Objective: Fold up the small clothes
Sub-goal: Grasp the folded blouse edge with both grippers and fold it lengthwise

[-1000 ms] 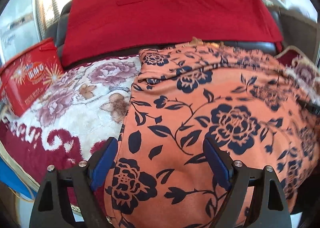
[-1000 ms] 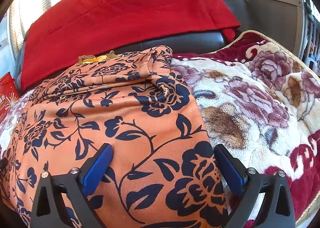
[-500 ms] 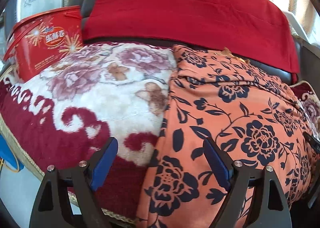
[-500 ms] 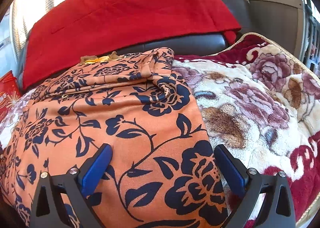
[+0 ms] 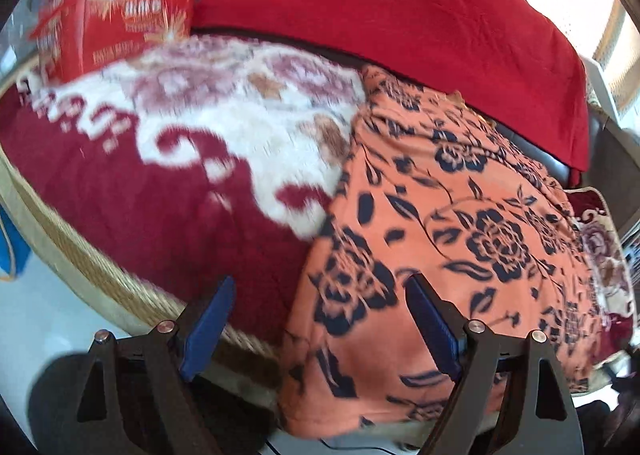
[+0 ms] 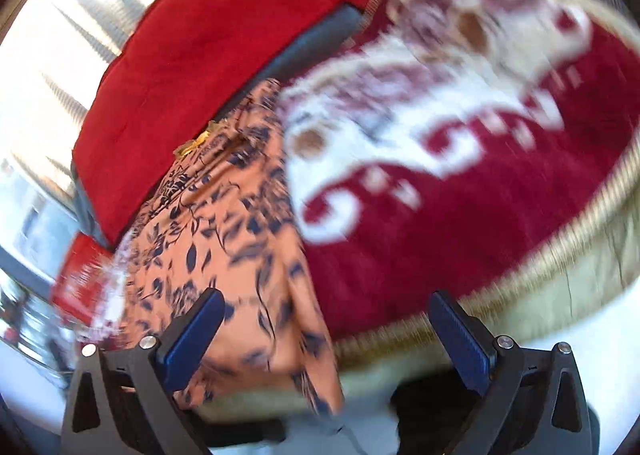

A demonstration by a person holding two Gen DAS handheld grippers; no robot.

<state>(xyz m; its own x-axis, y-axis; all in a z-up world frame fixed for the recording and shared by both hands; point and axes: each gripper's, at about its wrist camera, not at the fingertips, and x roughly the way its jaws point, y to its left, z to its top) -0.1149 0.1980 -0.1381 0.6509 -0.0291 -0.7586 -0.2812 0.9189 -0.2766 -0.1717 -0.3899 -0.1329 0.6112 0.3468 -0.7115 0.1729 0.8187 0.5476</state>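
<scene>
Both views have swung outward since a second ago: the left gripper point(image 5: 316, 325) now straddles the garment's left hem, and the right gripper point(image 6: 326, 339) has slid to its right edge, over the floral blanket point(image 6: 500, 183). Both stand released, grasping nothing. The orange floral garment point(image 5: 460, 223) lies spread on the blanket before the red throw point(image 5: 400, 15), its near edge hanging over the front.

Dark sofa point(image 5: 556, 167), red throw point(image 5: 400, 15) over backrest; bright curtained window point(image 6: 60, 35); pale floor point(image 5: 48, 315).
</scene>
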